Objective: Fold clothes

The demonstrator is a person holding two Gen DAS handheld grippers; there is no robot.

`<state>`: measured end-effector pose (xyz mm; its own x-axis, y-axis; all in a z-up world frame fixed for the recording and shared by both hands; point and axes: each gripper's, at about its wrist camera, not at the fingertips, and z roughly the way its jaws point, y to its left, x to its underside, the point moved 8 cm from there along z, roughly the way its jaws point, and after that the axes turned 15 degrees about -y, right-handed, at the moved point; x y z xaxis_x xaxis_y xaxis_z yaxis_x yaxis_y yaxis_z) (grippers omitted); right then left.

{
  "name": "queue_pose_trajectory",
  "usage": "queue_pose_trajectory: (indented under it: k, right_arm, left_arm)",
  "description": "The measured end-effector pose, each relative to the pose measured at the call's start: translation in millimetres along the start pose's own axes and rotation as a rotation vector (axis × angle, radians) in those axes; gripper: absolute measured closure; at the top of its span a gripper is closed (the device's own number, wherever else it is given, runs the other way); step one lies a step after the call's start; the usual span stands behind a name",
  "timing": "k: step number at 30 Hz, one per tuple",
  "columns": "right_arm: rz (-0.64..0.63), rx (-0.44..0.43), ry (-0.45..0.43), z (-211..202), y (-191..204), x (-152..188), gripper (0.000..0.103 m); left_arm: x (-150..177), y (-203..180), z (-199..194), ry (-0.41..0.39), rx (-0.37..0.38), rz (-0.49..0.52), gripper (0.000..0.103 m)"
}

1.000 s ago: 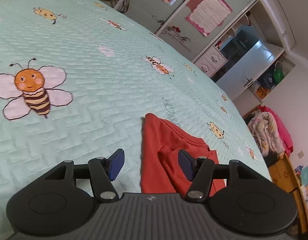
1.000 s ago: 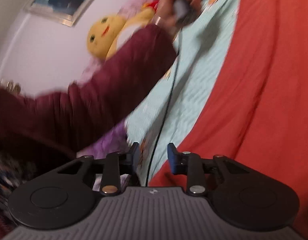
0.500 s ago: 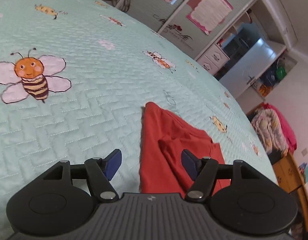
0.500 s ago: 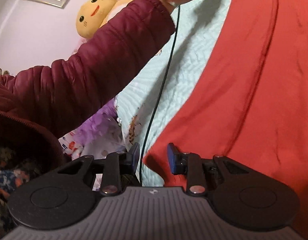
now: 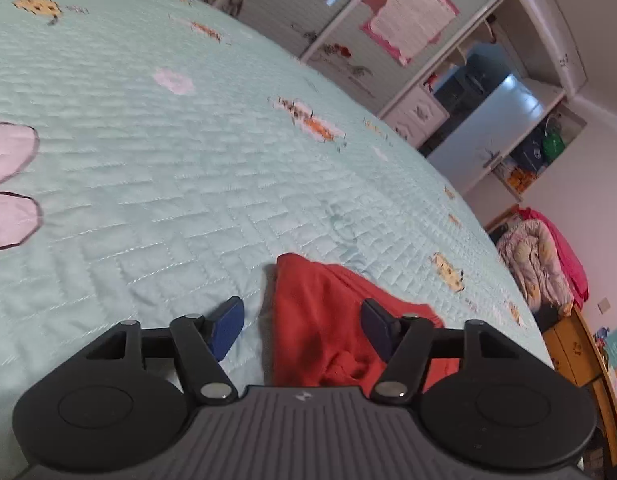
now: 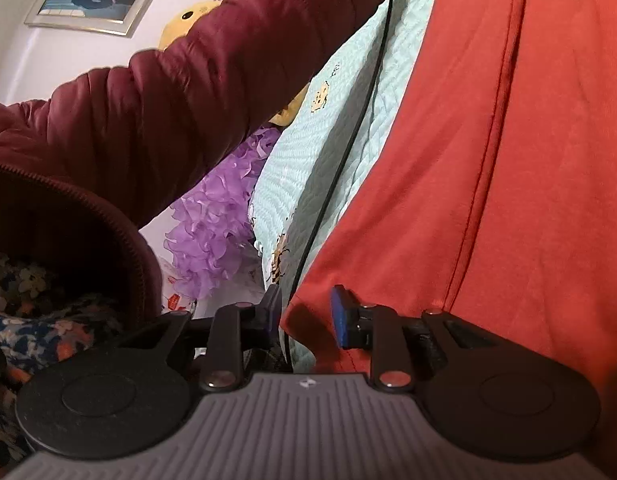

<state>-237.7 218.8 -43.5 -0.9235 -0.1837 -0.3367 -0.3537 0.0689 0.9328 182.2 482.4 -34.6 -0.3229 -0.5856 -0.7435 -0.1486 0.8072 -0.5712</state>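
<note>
Through my left camera, my left gripper [image 5: 298,330] hangs low over the mint bedspread [image 5: 156,168]. Its jaws are closing, and the corner of the red shirt [image 5: 320,320] lies between the blue pads without either one pressing it.

Through my right camera, my right gripper [image 6: 306,316] sits at the shirt's [image 6: 488,140] near edge. Its jaws are closing too, a corner of the cloth between them, not yet pinched. My maroon sleeve [image 6: 168,108] reaches across above, and a black cable [image 6: 348,132] trails down the bedspread [image 6: 332,136] beside the shirt.
</note>
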Motion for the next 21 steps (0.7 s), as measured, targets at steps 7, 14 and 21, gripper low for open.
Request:
queue_pose_trajectory:
  k: [7, 14, 21]
  right_arm:
    - [-0.037, 0.06, 0.034, 8.4, -0.6, 6.9, 0.091]
    - [-0.043, 0.069, 0.018, 7.3, -3.1, 7.5, 0.095]
    - [-0.091, 0.061, 0.011, 3.0, -5.5, 10.0, 0.095]
  left_arm:
    - [-3.2, -35.9, 24.0, 0.104, -0.065, 0.465, 0.1]
    - [4.5, -28.3, 41.4, 0.074, -0.064, 0.546, 0.094]
    - [-13.8, -30.5, -20.2, -0.063, -0.216, 0.536, 0.065]
